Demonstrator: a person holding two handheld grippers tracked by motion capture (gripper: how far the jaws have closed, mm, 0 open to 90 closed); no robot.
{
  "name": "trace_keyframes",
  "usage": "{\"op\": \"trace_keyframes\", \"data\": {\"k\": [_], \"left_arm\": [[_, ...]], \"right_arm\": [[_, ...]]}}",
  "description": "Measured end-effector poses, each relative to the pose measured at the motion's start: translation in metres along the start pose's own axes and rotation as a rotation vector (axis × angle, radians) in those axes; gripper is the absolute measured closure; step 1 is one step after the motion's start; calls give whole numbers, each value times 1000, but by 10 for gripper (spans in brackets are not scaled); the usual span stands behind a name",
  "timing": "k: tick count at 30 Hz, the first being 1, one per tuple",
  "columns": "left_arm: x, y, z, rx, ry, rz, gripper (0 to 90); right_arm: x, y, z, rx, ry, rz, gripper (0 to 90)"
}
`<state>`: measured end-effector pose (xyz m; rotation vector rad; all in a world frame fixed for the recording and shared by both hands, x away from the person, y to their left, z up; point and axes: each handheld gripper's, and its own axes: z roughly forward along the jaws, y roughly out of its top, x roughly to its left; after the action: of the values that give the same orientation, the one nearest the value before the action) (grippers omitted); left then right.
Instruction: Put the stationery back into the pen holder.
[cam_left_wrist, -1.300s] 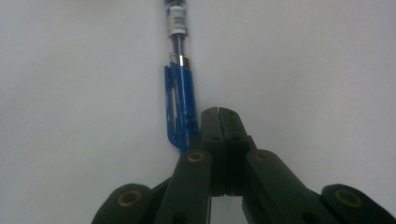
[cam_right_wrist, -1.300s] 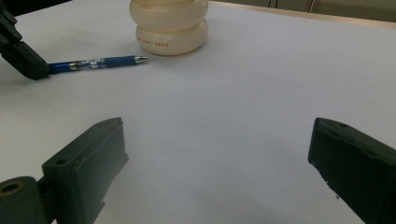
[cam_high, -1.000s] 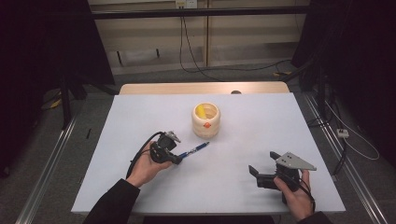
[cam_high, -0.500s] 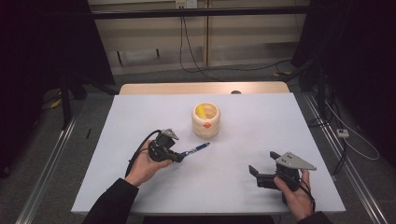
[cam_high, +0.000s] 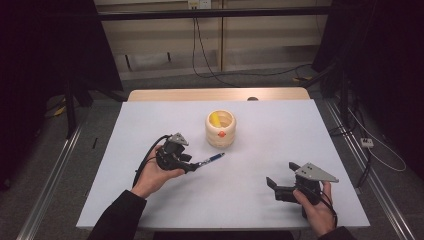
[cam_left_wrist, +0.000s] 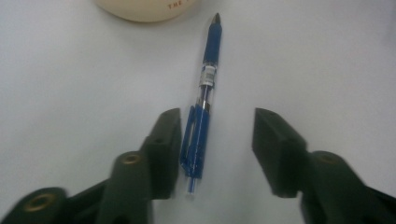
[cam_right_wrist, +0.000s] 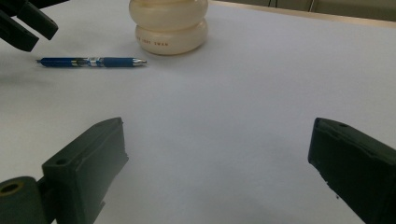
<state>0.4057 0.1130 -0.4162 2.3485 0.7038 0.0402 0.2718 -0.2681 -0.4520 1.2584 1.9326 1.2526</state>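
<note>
A blue pen (cam_high: 210, 159) (cam_left_wrist: 201, 107) (cam_right_wrist: 91, 61) lies flat on the white table (cam_high: 280, 130), tip toward the cream wooden cup (cam_high: 220, 128) (cam_right_wrist: 168, 25). My left gripper (cam_high: 192, 166) (cam_left_wrist: 215, 144) is open around the pen's clip end; the pen rests against the left jaw, with a gap to the right one. The cup holds something yellow. At the table's front right a hand holds my right gripper (cam_high: 274, 186) (cam_right_wrist: 217, 163) open and low over bare table, nothing between its jaws.
The cup (cam_left_wrist: 147, 9) stands just beyond the pen's tip, near the table's middle. A light wooden strip (cam_high: 215, 94) runs along the far edge. Cables (cam_high: 210, 55) lie on the floor behind, and metal rails (cam_high: 47, 185) flank both sides.
The left gripper has drawn back slightly toward the person, its jaws now open around the pen's clip end on the table. The right gripper has stayed put.
</note>
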Motion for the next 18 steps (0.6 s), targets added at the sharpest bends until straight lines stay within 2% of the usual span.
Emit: {"op": "trace_keyframes", "data": {"k": [4,6,7,8,14,18], "left_arm": [[-1,3,0,-9,20,-9,305],[-1,4,1,-16,27,-51,183],[0,4,3,-19,3,-74,117],[0,4,4,-10,6,-82,89],[-5,8,7,-1,-18,-40,83],[-9,17,9,22,-11,-17,83]], "right_arm": [[0,0,0,0,0,0,41],[0,0,0,0,1,0,41],[0,0,0,1,0,0,41],[0,0,0,0,0,-1,41],[0,0,1,1,-1,2,41],[0,0,1,2,0,3,41]]}}
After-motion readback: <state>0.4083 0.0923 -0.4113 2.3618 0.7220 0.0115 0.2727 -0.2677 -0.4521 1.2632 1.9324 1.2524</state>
